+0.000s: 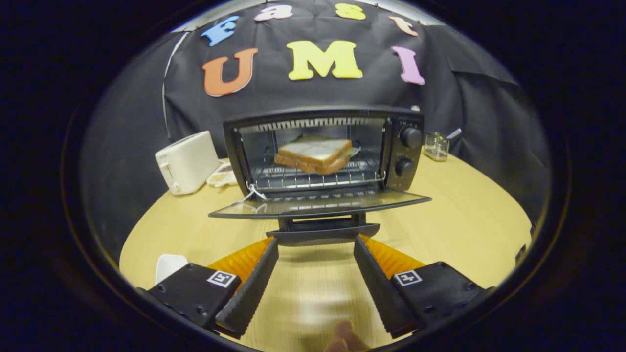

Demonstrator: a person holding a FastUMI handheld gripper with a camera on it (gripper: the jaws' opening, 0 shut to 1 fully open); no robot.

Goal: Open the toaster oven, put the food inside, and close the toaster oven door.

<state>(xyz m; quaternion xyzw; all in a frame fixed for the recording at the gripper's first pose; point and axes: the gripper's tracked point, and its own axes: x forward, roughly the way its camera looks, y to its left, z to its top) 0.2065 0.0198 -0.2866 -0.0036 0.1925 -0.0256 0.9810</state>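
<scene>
Your gripper point(315, 244) has its 2 fingers spread wide with nothing between them, their tips just short of the handle point(323, 232) of the drop-down glass door point(320, 203), which lies flat open. The triangular white-bread sandwich point(314, 154) sits on the wire rack point(318, 178) inside the black toaster oven point(325, 151), whose 2 round knobs point(410, 137) are stacked on one side. A cream pop-up toaster point(187, 162) stands beside the oven on the pale wooden round table point(464, 220), and a small clear glass container point(435, 146) stands on the other side.
</scene>
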